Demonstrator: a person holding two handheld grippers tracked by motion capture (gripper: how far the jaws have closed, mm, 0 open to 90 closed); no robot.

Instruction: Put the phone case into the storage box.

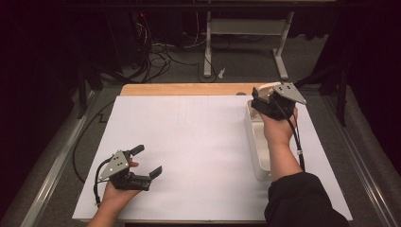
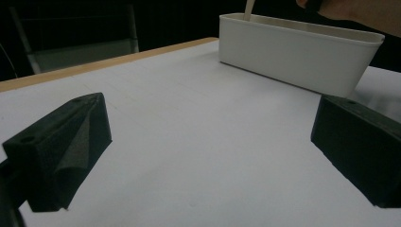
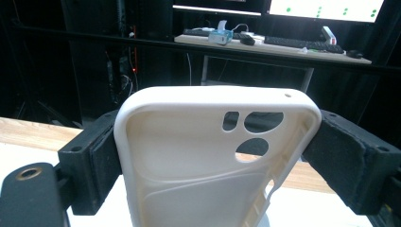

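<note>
Right gripper view: jaws clamp phone case [image 3: 189, 161] edges above bin [image 1: 257, 142].

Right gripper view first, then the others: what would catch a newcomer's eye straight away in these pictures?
The cream phone case, clamped upright between the right gripper's black jaws with its camera cutouts toward the top, stands out at once. In the high view that gripper is above the far end of the long white bin on the table's right side. The left gripper waits with jaws open, low over the white table at the near left.
</note>
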